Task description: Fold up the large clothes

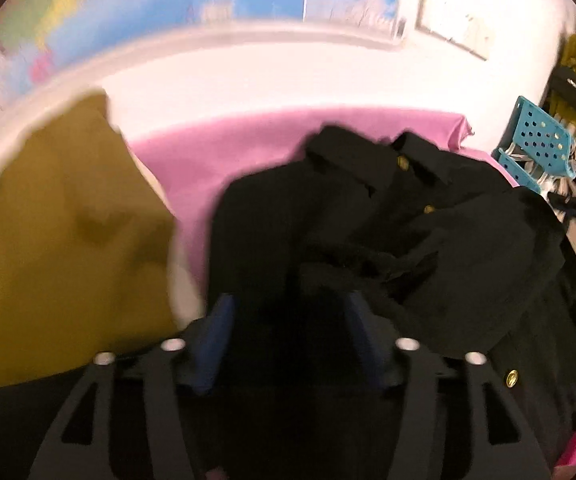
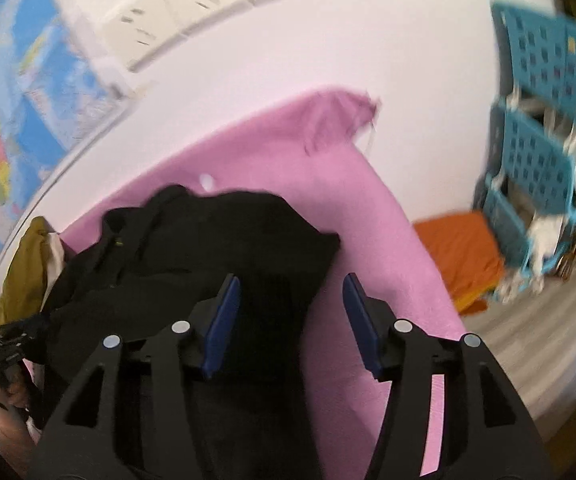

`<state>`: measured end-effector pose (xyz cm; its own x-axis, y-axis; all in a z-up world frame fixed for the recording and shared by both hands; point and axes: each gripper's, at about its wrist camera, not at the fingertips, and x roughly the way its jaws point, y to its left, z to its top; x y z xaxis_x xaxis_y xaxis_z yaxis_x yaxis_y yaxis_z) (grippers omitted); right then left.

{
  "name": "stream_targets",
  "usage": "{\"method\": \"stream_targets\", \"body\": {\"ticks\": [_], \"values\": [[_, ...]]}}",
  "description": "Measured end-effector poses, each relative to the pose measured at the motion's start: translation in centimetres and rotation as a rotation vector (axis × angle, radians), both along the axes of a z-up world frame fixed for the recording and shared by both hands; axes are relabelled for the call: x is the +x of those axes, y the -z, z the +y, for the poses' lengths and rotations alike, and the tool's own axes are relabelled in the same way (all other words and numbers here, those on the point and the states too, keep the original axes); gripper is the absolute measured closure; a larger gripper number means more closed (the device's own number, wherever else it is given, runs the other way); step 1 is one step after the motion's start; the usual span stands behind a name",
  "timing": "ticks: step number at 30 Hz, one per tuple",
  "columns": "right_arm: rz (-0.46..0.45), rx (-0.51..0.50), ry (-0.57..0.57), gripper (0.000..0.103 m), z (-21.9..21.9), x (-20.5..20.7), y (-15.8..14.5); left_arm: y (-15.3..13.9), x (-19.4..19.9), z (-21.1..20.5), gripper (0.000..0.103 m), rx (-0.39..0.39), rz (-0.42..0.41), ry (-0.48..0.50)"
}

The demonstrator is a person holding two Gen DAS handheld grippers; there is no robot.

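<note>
Fingers of left gripper (image 1: 288, 336) and right gripper (image 2: 292, 320) spread apart, gripping nothing, both over black jacket (image 2: 223, 240). Heaped on pink sheet (image 2: 368, 208); mustard garment (image 1: 67, 232) left, blue crates (image 2: 540, 152) far right.

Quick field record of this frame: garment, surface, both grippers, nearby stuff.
garment: black jacket with gold buttons, crumpled in a heap, not yet folded
surface: pink sheet
left hand-held gripper: open, over the jacket; grip not discernible, dark and blurred
right hand-held gripper: open, jacket cloth lies between its fingers
left of jacket: mustard-yellow cloth
right of the sheet: blue perforated crates, orange cloth below them
wall: map
image quality: motion blur in both views
</note>
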<state>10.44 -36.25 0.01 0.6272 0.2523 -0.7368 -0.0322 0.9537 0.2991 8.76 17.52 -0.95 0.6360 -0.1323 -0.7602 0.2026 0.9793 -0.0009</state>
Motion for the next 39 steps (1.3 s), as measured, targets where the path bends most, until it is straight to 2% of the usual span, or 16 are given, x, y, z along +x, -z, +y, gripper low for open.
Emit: {"method": "stream_targets", "body": {"ticks": [4, 8, 13, 19, 21, 24, 25, 27, 30, 31, 32, 34, 36, 37, 38, 39], "values": [[-0.072, -0.026, -0.188, 0.044, 6.0, -2.0, -2.6, -3.0, -4.1, 2.5, 0.034, 0.078, -0.135, -0.052], [-0.061, -0.039, -0.445, 0.044, 14.1, -3.3, -2.1, -5.6, -8.4, 6.1, 0.027, 0.134, -0.226, -0.151], [-0.029, -0.071, -0.705, 0.046, 24.7, -4.6, 0.5, -5.5, -11.9, 10.0, 0.020, 0.194, -0.222, -0.251], [0.030, 0.030, -0.830, 0.047, 31.0, -5.2, 2.2, -2.1, -13.3, 12.2, 0.020, 0.187, -0.112, -0.248], [0.020, 0.059, -0.877, 0.047, 32.6, -6.3, 1.8, -0.8, -13.5, 12.7, 0.030, 0.155, -0.077, -0.249], [0.070, 0.145, -0.926, 0.044, 34.9, -6.3, 2.2, 0.6, -13.6, 13.2, 0.035, 0.105, -0.046, -0.231], [0.104, 0.184, -0.920, 0.042, 35.8, -5.9, 2.6, 0.8, -13.7, 13.5, 0.034, 0.081, -0.044, -0.227], [0.162, 0.238, -0.893, 0.041, 37.4, -4.8, 3.6, 1.2, -14.1, 14.1, 0.021, 0.017, -0.038, -0.213], [0.217, 0.321, -0.818, 0.039, 38.4, -2.7, 5.1, 2.3, -14.5, 14.5, 0.018, -0.064, 0.003, -0.166], [0.218, 0.327, -0.797, 0.041, 38.6, -2.2, 5.2, 2.7, -14.6, 14.4, 0.018, -0.073, 0.020, -0.150], [0.227, 0.350, -0.784, 0.049, 38.8, -1.5, 5.5, 3.1, -14.7, 14.2, 0.018, -0.085, 0.031, -0.135], [0.238, 0.395, -0.786, 0.099, 38.8, -0.3, 5.0, 3.8, -14.3, 14.1, 0.024, -0.132, 0.057, -0.106], [0.186, 0.388, -0.788, 0.098, 38.5, 0.2, 3.1, 4.2, -13.7, 13.8, 0.056, -0.111, 0.074, -0.121], [0.147, 0.381, -0.786, 0.098, 38.1, 0.6, 1.6, 3.7, -13.8, 13.6, 0.067, -0.106, 0.063, -0.106], [0.116, 0.370, -0.786, 0.098, 37.8, 0.9, 0.0, 2.9, -14.1, 13.6, 0.084, -0.148, 0.052, -0.072], [0.095, 0.361, -0.782, 0.099, 37.5, 1.1, -1.1, 2.1, -14.4, 13.7, 0.087, -0.202, 0.045, -0.037]]}}
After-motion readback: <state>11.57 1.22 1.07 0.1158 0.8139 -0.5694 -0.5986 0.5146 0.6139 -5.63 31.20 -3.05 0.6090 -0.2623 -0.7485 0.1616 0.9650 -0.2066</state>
